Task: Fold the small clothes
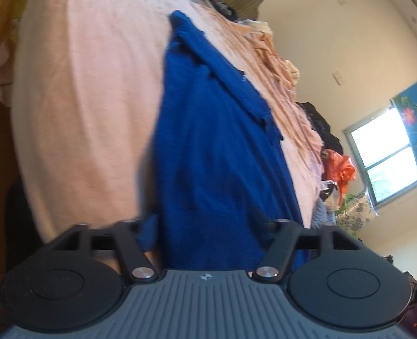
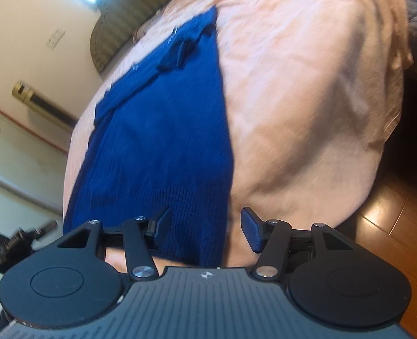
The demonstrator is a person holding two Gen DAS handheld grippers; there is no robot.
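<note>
Left wrist view: the blue garment (image 1: 216, 147) is lying flat on the pink bedsheet (image 1: 89, 99), its long axis running straight away from both tools toward the far end of the bed. The left gripper (image 1: 205, 223) is standing open, the near hem passing between its fingers. Right wrist view: the right gripper (image 2: 205, 226) is likewise gaping, straddling the garment's (image 2: 163, 141) right edge; one finger (image 2: 252, 230) is resting over bare sheet. Both are equally near the hem, though motion blur is obscuring any contact. No legible writing is showing; only a small emblem on each gripper body.
</note>
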